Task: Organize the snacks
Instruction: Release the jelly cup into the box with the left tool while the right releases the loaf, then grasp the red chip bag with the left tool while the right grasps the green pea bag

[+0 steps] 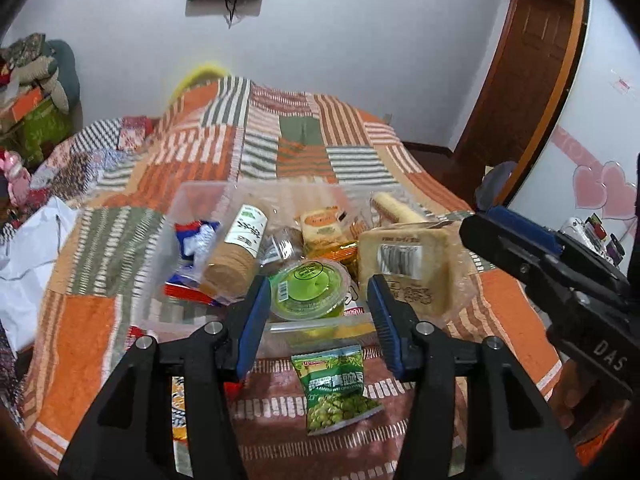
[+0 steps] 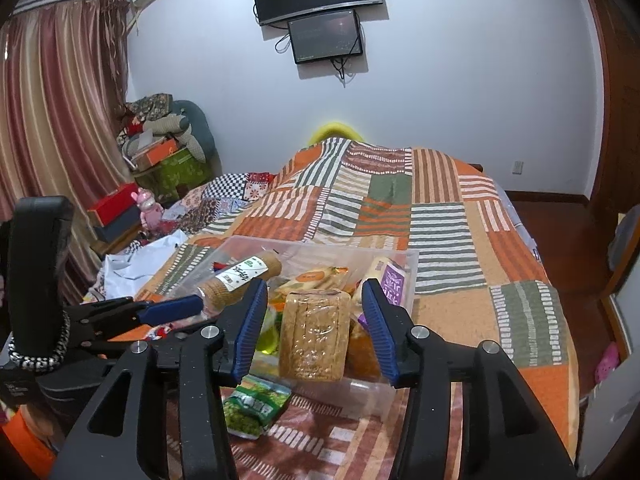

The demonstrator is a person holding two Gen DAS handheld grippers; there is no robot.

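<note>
A clear plastic bin sits on the patchwork bed, full of snacks: a round cracker roll, a green jelly cup, and a wrapped block of square biscuits. A green pea snack packet lies on the bed just in front of the bin. My left gripper is open and empty above the bin's near edge, over the packet; it also shows in the right wrist view. My right gripper is open around the biscuit block without closing on it.
The patchwork bedspread stretches beyond the bin. A white plastic bag lies at the left. Boxes and clutter stand by the curtain. A wooden door is at the right.
</note>
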